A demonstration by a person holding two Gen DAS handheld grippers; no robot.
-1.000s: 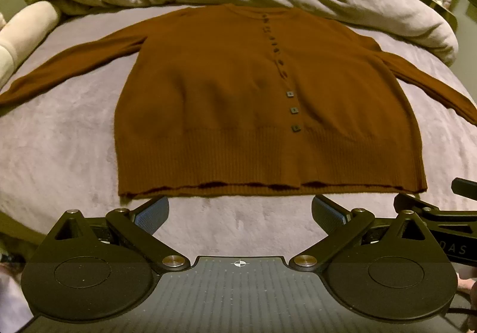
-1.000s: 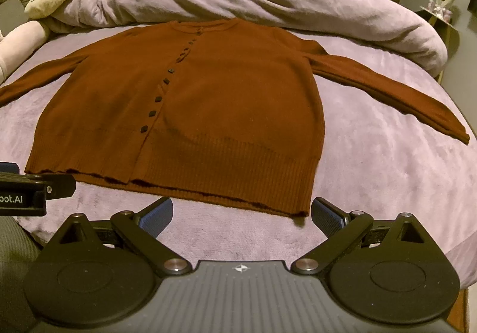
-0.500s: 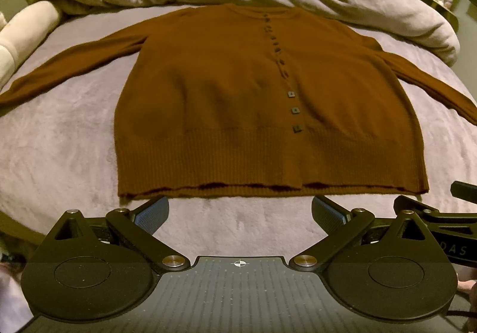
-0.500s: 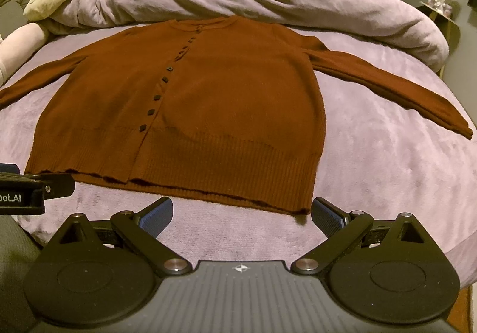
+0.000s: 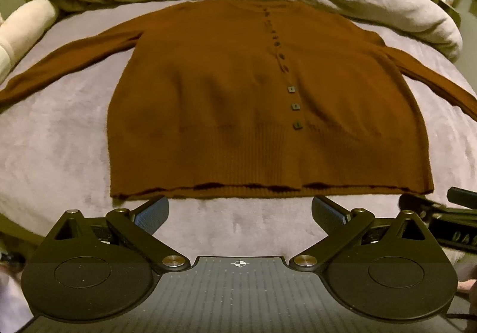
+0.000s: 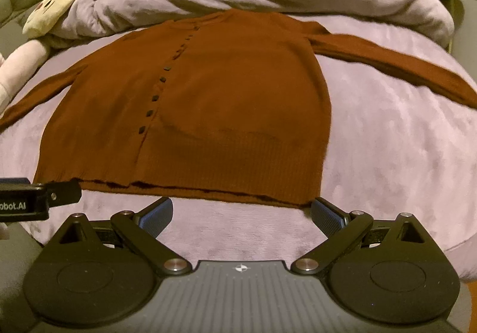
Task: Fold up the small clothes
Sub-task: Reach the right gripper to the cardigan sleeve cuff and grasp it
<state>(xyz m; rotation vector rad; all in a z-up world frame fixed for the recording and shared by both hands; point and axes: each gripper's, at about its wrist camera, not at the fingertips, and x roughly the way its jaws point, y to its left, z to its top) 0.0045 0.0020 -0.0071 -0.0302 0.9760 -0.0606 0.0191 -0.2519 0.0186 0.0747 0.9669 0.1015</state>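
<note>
Both the left gripper and the right gripper hover spread wide and empty just short of the hem of a brown cardigan, spread flat on the bed, collar pointing away, sleeves outstretched sideways.

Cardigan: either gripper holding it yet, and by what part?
Nothing is held. Left gripper and right gripper are both open, short of the cardigan hem, which lies flat on the bed.

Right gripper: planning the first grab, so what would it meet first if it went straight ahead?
Probably the cardigan's ribbed bottom hem, just past the open right gripper; depth is uncertain.
</note>
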